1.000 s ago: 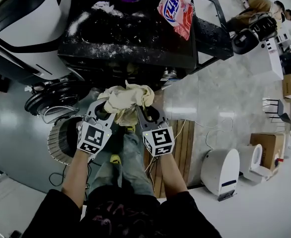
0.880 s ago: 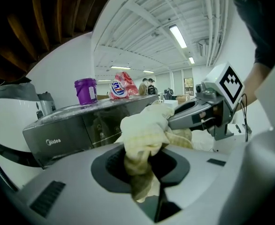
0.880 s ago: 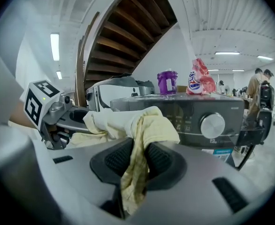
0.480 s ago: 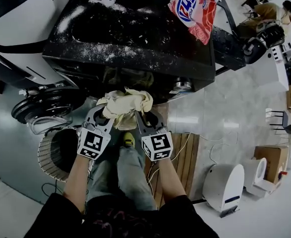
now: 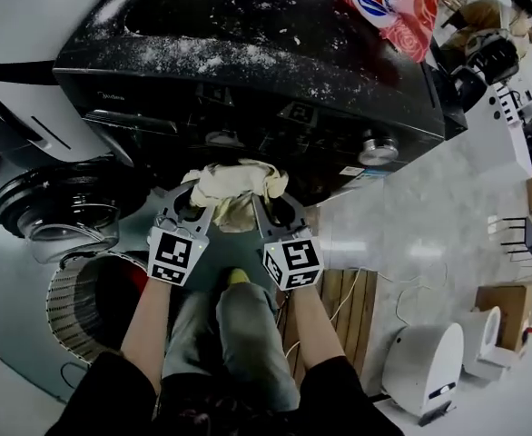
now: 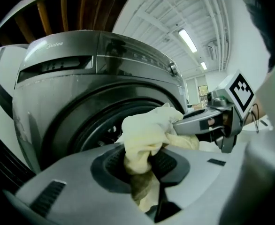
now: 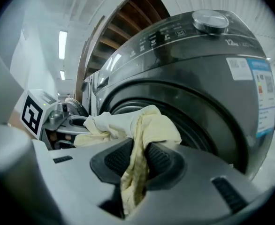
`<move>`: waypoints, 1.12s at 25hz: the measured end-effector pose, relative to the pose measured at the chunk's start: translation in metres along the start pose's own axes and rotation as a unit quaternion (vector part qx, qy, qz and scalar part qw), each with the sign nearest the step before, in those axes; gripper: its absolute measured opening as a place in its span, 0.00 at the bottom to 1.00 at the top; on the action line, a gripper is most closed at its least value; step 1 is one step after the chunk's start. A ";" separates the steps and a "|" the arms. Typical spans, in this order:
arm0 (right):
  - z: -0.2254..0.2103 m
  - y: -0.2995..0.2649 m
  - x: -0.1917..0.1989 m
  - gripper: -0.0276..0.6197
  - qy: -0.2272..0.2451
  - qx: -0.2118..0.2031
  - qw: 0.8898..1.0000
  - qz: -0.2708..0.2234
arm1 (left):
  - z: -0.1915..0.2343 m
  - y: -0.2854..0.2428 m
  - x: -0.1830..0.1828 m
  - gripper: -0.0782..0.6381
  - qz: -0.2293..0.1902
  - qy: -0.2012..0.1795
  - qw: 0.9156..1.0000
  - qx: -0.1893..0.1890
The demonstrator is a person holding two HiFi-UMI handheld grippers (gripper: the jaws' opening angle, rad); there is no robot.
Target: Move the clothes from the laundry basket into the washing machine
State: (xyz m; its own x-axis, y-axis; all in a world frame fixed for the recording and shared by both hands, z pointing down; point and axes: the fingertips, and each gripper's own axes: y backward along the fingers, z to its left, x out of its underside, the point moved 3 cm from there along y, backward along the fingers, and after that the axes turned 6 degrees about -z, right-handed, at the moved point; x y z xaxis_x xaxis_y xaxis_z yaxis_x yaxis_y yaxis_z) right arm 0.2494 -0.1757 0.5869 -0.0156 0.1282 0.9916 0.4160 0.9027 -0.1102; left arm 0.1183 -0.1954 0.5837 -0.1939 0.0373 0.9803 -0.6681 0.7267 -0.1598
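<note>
The left tongs (image 5: 192, 205) and right tongs (image 5: 268, 205) were both clenched on the yellow cloth (image 5: 234, 182). The hole (image 6: 81, 123) of the washing machine (image 5: 248, 71) lay just ahead, at twelve o'clock, equally near both.

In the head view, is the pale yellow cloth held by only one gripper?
No, the left gripper and the right gripper both clamp the cloth in front of the washing machine.

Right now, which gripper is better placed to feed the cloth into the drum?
Left gripper, narrowly: the drum mouth sits more squarely behind its jaws; for the right gripper it lies further aside. Both clamp the cloth.
</note>
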 end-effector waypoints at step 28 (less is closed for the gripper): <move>-0.065 -0.101 0.082 0.17 -0.010 0.088 0.991 -0.097 | 0.057 -0.106 0.093 0.26 -0.095 0.079 0.991 -0.042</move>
State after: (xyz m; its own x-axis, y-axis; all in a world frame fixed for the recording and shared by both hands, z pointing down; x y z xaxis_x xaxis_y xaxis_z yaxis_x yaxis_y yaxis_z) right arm 0.2657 -0.2831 0.6833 -0.0983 -0.0491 0.9939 0.2379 0.9687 0.0714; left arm 0.1297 -0.3084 0.6854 0.0498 -0.0041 0.9988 -0.6180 0.7854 0.0340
